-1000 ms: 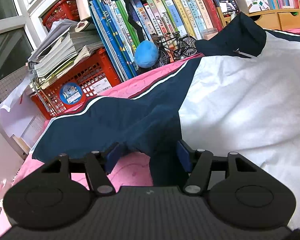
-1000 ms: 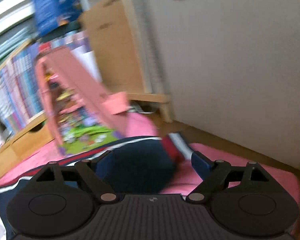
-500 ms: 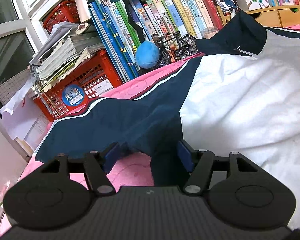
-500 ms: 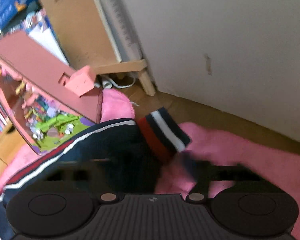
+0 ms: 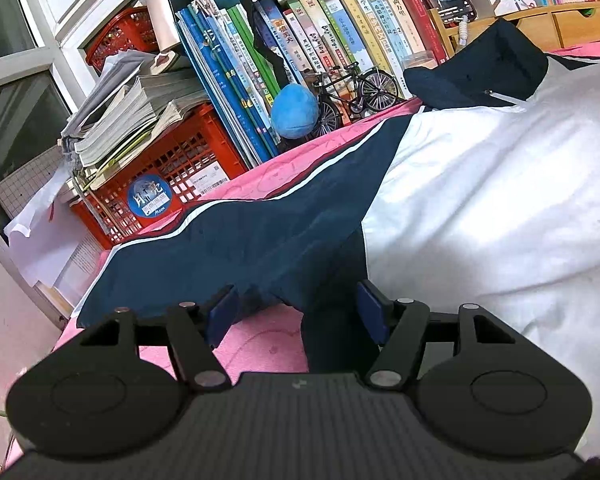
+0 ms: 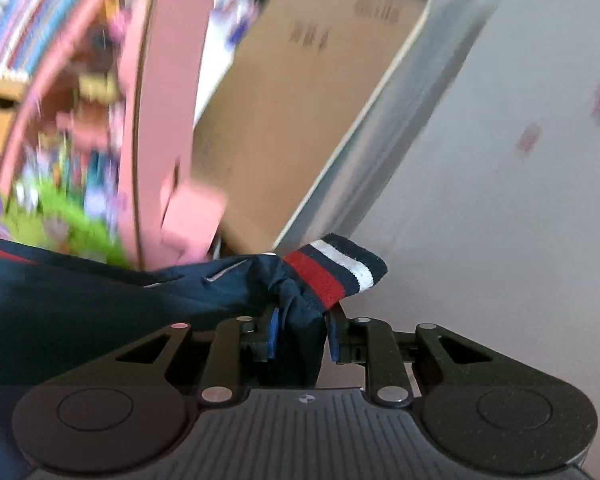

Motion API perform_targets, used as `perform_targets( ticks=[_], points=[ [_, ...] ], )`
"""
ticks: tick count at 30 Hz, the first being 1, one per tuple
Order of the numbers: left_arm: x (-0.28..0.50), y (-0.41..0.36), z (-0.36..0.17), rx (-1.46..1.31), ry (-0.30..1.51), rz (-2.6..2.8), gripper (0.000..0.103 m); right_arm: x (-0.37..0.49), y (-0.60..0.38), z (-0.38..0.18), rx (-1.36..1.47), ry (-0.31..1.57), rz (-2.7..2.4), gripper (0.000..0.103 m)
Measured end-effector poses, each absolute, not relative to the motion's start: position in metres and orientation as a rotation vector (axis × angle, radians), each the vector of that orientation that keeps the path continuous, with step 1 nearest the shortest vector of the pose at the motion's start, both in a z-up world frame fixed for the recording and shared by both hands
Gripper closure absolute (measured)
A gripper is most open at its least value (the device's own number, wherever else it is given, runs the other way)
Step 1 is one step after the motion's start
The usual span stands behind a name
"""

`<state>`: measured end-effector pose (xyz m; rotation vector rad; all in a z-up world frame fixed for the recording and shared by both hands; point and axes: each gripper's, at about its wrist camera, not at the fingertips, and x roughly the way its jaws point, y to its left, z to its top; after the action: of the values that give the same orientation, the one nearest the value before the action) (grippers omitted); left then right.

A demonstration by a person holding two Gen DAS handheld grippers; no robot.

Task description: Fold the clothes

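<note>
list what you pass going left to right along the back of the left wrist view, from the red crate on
red crate → leaning blue books → blue plush ball → toy bicycle → navy collar of the jacket → wooden drawer box

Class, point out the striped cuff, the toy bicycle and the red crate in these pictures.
striped cuff (image 6: 334, 270), right wrist view, red band.
toy bicycle (image 5: 354, 92), left wrist view, frame.
red crate (image 5: 188, 152), left wrist view, front lattice.

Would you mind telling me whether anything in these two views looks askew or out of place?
Nothing looks damaged or spilled. The jacket lies rumpled on the pink blanket, its collar humped up. The striped cuff is bunched in the right gripper, whose fingers are opening slightly. The paper stack on the red crate leans untidily.
</note>
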<state>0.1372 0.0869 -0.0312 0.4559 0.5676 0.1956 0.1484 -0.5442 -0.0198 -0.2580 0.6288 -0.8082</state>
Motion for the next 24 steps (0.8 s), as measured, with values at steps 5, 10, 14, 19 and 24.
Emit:
perform_targets(
  ticks=[5,10,14,19,24],
  points=[
    [0.137,0.087,-0.031,0.458,0.567,0.197,0.038,0.132,-0.54,-0.028,-0.169,0.665,-0.813,0.006],
    [0.137,0.086,-0.031,0.457,0.567,0.197,0.038,0.081,-0.501,0.001,-0.142,0.548,-0.671,0.0],
    [0.137,0.086,-0.031,0.457,0.567,0.197,0.038,0.033,-0.456,0.02,0.02,0.464,-0.464,0.0],
    [0.137,0.087,-0.03,0.444,0.57,0.194,0.038,0.004,-0.352,0.022,0.086,0.443,-0.039,0.0],
    [0.137,0.09,-0.029,0.419,0.574,0.196,0.034,0.031,-0.214,0.007,-0.005,0.582,0.361,0.001]
  ],
)
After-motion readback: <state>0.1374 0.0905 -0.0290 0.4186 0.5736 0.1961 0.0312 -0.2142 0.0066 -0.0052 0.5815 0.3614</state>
